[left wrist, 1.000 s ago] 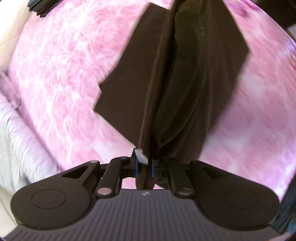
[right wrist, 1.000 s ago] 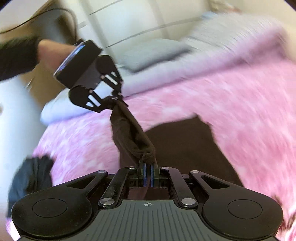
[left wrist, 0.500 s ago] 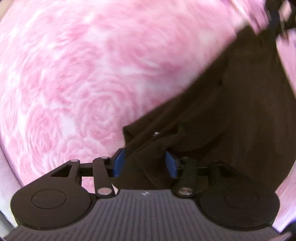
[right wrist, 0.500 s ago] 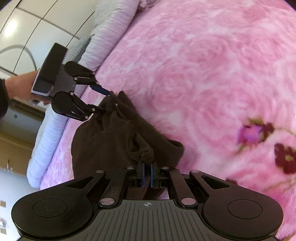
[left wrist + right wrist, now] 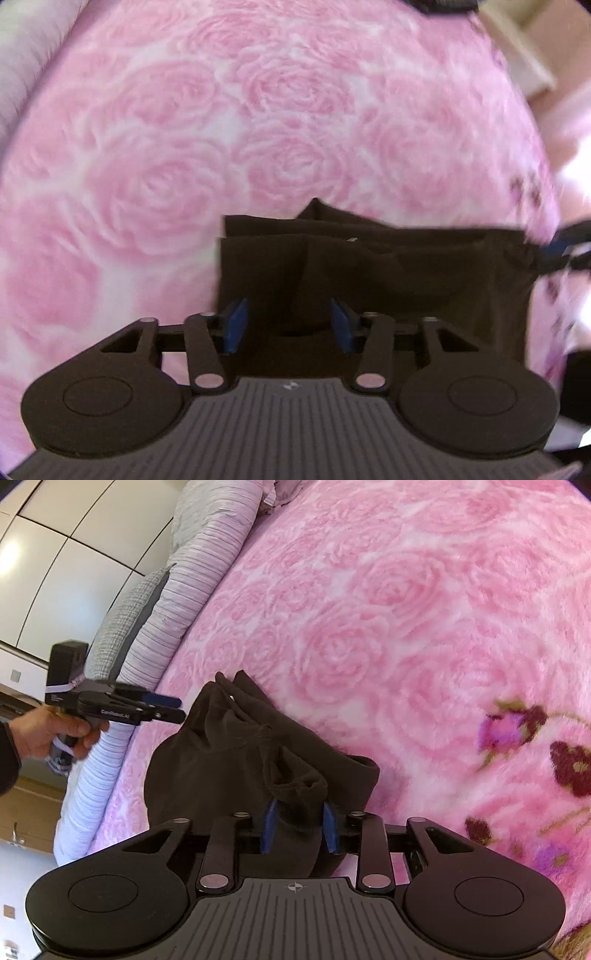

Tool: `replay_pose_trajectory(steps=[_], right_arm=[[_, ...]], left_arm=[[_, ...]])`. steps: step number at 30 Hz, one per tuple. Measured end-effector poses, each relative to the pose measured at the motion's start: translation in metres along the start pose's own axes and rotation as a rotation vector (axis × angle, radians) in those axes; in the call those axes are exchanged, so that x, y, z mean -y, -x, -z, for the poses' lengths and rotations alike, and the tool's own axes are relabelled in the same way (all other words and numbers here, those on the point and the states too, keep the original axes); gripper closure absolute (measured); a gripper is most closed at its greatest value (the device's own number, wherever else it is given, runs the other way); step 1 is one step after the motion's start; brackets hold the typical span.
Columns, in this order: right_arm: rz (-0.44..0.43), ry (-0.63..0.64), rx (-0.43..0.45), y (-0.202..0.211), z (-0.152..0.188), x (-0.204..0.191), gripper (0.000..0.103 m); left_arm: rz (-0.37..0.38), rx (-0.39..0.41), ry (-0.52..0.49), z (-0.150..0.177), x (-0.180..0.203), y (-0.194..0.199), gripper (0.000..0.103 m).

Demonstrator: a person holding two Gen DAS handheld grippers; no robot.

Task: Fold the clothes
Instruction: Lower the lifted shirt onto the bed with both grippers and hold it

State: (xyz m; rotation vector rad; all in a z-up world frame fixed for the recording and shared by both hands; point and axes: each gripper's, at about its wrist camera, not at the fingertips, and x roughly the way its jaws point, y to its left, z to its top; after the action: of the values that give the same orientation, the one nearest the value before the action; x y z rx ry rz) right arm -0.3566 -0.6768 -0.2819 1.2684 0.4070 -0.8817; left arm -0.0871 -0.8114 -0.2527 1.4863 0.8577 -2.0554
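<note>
A dark brown garment [image 5: 388,273] lies folded on the pink rose-patterned blanket [image 5: 221,147]. My left gripper [image 5: 290,325] is open, its blue pads [image 5: 234,325] standing apart just above the garment's near edge. In the right wrist view the garment [image 5: 229,760] lies bunched, and my right gripper [image 5: 299,829] is open with a fold of cloth loose between its pads. The left gripper [image 5: 173,709] shows there at the garment's far end, held by a hand. The right gripper's tips [image 5: 561,251] show at the garment's right corner in the left wrist view.
Striped lilac and grey pillows [image 5: 184,590] lie along the bed's far edge, with white wardrobe doors [image 5: 55,554] behind. Dark red flower prints [image 5: 569,764] mark the blanket to the right. A dark object [image 5: 443,3] lies at the blanket's top edge.
Both grippers brought the lifted garment down onto the blanket. The left gripper opened first, then the right opened; the cloth now rests folded on the bed.
</note>
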Motion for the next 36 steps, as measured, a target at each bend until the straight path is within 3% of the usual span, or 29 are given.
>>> replay_pose_trajectory(steps=[2, 3, 4, 5, 12, 17, 22, 24, 26, 27, 36], right_arm=[[0.013, -0.008, -0.003, -0.004, 0.0, 0.001, 0.077], [0.025, -0.011, -0.006, -0.006, 0.0, 0.002, 0.09], [0.038, -0.015, -0.01, -0.006, -0.001, 0.003, 0.095], [0.047, -0.02, -0.013, -0.007, -0.002, 0.003, 0.1], [0.05, 0.005, 0.024, 0.012, -0.009, 0.001, 0.101], [0.045, -0.05, 0.045, 0.01, -0.007, 0.012, 0.101], [0.05, -0.02, 0.039, 0.01, -0.005, 0.015, 0.102], [0.05, -0.053, 0.041, 0.01, -0.005, 0.023, 0.102], [0.04, -0.053, 0.037, 0.009, -0.008, 0.023, 0.101], [0.039, -0.046, 0.035, 0.009, -0.008, 0.021, 0.101], [0.053, -0.045, 0.019, 0.004, -0.008, 0.019, 0.101]], left_arm=[[0.028, 0.009, 0.029, 0.002, 0.002, -0.012, 0.076], [0.028, 0.005, 0.036, 0.002, 0.003, -0.018, 0.084], [0.027, -0.002, 0.043, 0.002, 0.004, -0.024, 0.103], [0.024, -0.009, 0.046, 0.003, 0.005, -0.027, 0.103], [-0.01, 0.098, 0.02, -0.005, 0.01, -0.001, 0.103], [-0.028, 0.047, 0.007, -0.006, 0.011, -0.026, 0.103], [-0.024, 0.056, 0.053, -0.003, 0.003, -0.033, 0.102], [-0.032, 0.063, 0.061, -0.002, 0.002, -0.03, 0.095], [-0.063, 0.077, 0.06, -0.002, -0.002, -0.024, 0.076], [-0.079, 0.085, 0.057, -0.001, -0.004, -0.022, 0.074], [-0.11, 0.067, 0.0, -0.006, -0.01, -0.037, 0.07]])
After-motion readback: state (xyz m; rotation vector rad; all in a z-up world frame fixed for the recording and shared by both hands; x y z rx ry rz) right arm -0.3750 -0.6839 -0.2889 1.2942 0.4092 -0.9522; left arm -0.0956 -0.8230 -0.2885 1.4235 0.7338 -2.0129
